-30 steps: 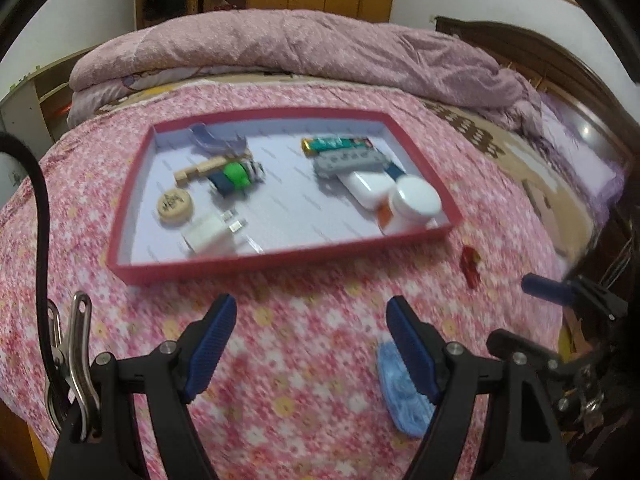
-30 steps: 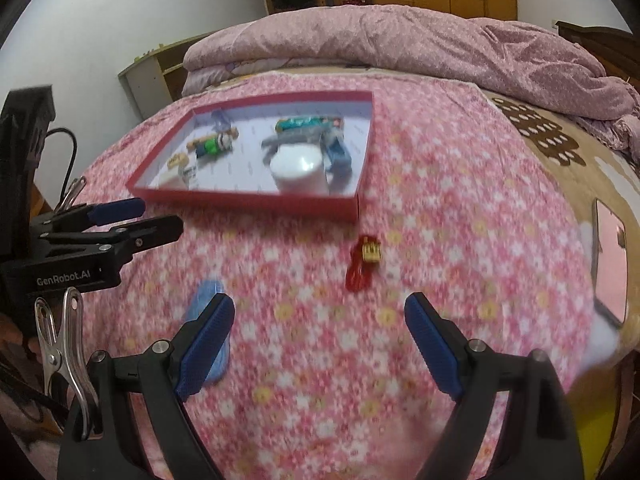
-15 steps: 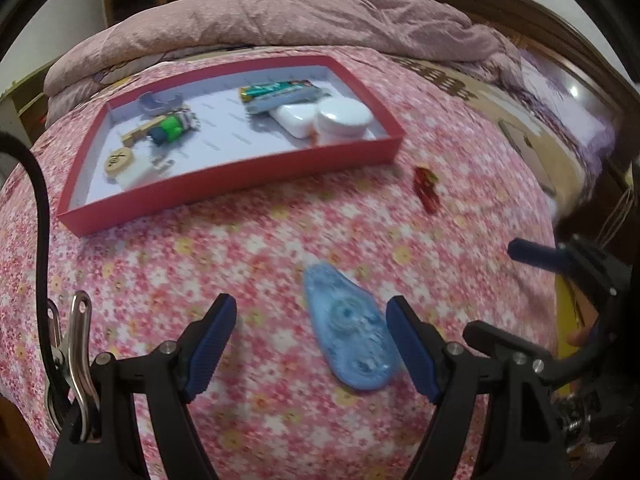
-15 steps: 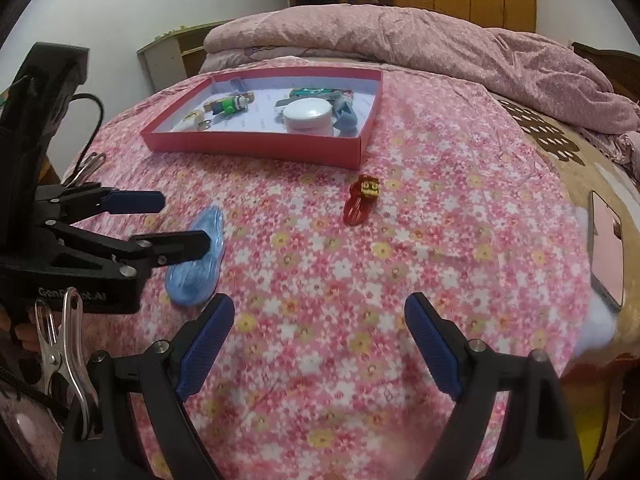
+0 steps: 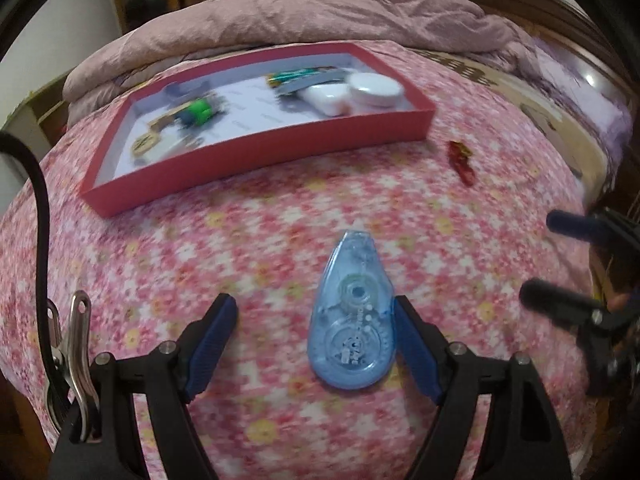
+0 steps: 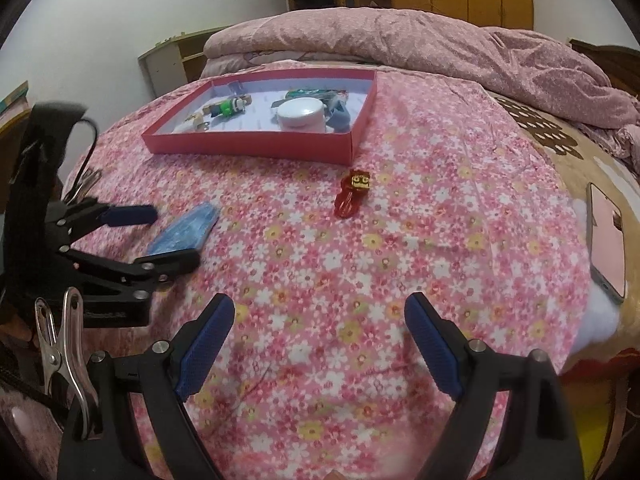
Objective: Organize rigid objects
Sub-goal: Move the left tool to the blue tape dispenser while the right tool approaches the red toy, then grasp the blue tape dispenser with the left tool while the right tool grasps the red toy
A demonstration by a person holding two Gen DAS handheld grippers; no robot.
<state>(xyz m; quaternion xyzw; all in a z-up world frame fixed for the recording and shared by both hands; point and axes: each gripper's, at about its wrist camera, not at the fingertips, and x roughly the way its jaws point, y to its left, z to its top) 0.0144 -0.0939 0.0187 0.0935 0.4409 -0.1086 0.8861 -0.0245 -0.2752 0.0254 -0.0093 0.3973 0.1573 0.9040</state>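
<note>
A blue see-through correction tape dispenser [image 5: 352, 320] lies flat on the flowered bedspread; it also shows in the right wrist view [image 6: 186, 230]. My left gripper [image 5: 314, 342] is open, its jaws on either side of the dispenser, the right pad close against it. A small red toy [image 6: 353, 197] lies on the bedspread in front of the red tray's [image 6: 256, 146] near corner; it also shows in the left wrist view [image 5: 461, 157]. The red tray [image 5: 256, 160] holds several small items. My right gripper [image 6: 320, 344] is open and empty above bare bedspread.
A white round jar [image 6: 301, 114] and a green toy [image 6: 230, 107] sit in the tray. A phone [image 6: 606, 240] lies at the bed's right edge. A rumpled pink quilt [image 6: 400, 40] is piled behind the tray. A cable [image 5: 38, 216] runs along the left.
My left gripper has moved forward and lower, so the blue dispenser now sits between its jaws. The right gripper has drawn slightly closer to the red toy.
</note>
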